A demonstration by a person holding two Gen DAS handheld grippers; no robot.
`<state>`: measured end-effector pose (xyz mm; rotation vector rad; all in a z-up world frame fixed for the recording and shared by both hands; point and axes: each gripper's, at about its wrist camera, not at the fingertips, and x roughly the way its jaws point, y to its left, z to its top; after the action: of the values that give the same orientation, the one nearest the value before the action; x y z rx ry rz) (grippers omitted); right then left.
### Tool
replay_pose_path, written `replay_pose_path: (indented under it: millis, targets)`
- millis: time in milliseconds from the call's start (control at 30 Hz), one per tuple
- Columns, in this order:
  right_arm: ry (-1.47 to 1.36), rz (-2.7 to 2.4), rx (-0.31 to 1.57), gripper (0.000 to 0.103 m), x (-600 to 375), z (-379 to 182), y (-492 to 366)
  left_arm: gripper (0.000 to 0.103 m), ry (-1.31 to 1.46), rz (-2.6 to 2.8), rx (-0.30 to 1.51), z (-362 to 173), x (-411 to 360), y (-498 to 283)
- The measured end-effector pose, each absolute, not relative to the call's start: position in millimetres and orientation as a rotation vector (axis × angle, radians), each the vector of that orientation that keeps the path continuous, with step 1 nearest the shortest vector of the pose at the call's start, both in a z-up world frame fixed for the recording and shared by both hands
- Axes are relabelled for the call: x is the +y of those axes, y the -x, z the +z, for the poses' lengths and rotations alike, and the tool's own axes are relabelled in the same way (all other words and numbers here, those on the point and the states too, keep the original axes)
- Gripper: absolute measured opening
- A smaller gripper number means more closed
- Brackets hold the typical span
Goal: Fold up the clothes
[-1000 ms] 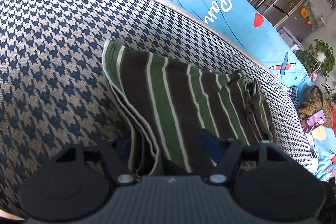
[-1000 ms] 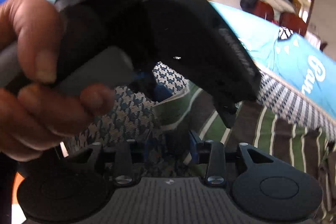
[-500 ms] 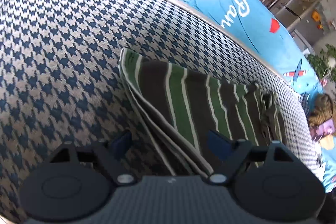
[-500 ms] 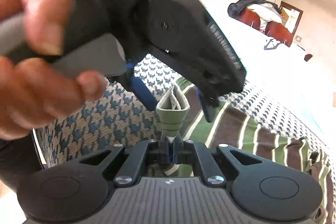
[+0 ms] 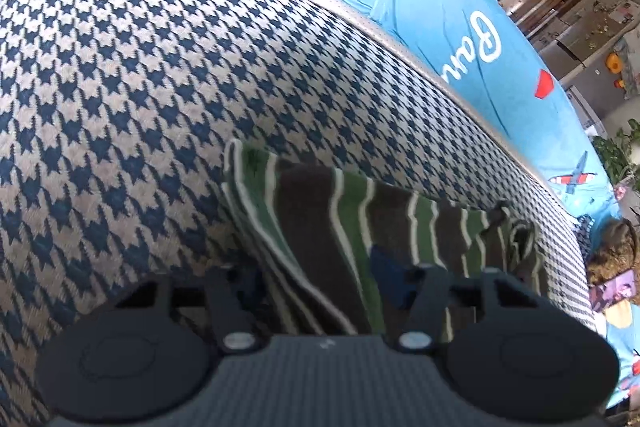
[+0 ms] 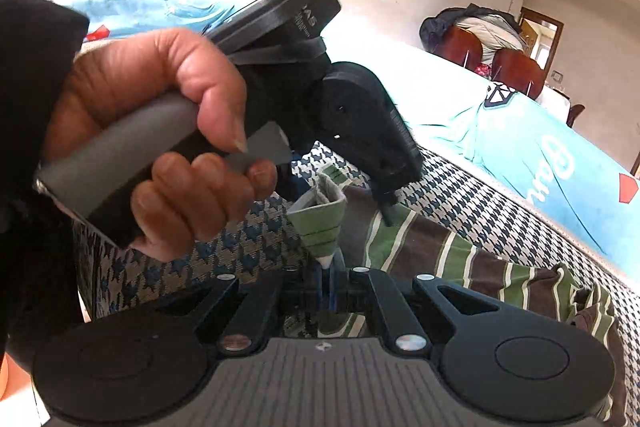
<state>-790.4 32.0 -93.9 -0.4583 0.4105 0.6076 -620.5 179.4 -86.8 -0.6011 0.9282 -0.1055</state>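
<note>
A folded garment (image 5: 320,219) with green, brown and white stripes lies on a houndstooth surface (image 5: 120,67). In the left wrist view its folded edge runs between the blue pads of my left gripper (image 5: 318,273), which stands open around it. In the right wrist view my right gripper (image 6: 326,283) is shut on a corner of the garment (image 6: 320,223), pinched up into a cone. The rest of the cloth (image 6: 440,251) trails off to the right. A hand (image 6: 160,131) holds the left gripper just above that corner.
A light blue sheet (image 5: 460,27) with white lettering lies beyond the houndstooth surface's far edge. Chairs with clothes draped on them (image 6: 488,43) stand at the back wall. Potted plants (image 5: 616,151) and floor clutter are at the far right.
My right gripper went from open to shut on the garment's corner and raised it. The left gripper's fingers have drawn a little closer together around the folded edge.
</note>
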Motion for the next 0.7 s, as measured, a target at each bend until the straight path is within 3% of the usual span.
replay_pose_path:
  millis: [33,200,700]
  targets:
    - [0.452,0.607,0.412,0.004,30,-93,791,0.026,0.612,-0.097,0.923,-89,180,620]
    - [0.454,0.597,0.404,0.004,27,-94,790,0.009,0.638,-0.068,0.883,-92,194,638]
    - [0.385,0.422,0.303,0.004,-28,-71,797,0.009,0.551,-0.172,0.722,-20,108,635]
